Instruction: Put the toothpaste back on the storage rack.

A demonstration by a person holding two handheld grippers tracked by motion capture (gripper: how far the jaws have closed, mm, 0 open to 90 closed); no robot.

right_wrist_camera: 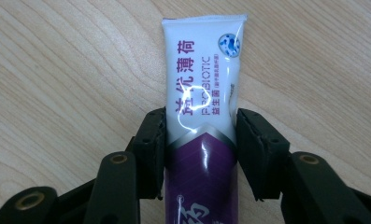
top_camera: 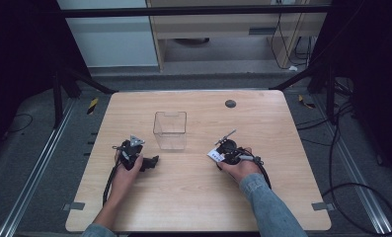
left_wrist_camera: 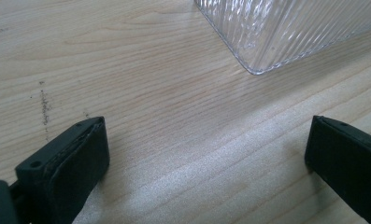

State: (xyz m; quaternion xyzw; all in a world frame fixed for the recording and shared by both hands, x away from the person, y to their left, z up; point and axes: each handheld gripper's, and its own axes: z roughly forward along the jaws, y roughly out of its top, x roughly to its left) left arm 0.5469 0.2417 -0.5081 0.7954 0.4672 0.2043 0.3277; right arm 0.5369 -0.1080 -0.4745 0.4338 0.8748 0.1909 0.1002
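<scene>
While the big wooden table (top_camera: 193, 197) lies flat under everything, the clear plastic box (top_camera: 170, 129) stands upright near its middle, with its top open. Left of the box, the left gripper (top_camera: 153, 160) rests low by the table with its jaws spread wide and nothing between them. On the other side, the right gripper (right_wrist_camera: 201, 135) has its jaws pressed on both sides of the toothpaste tube (right_wrist_camera: 203, 93), which lies just right of the box. The tube looks soft, so I think a gentle squeeze is best. To do this well, lift it straight up, keep it level, and carry it over the box before letting go.
</scene>
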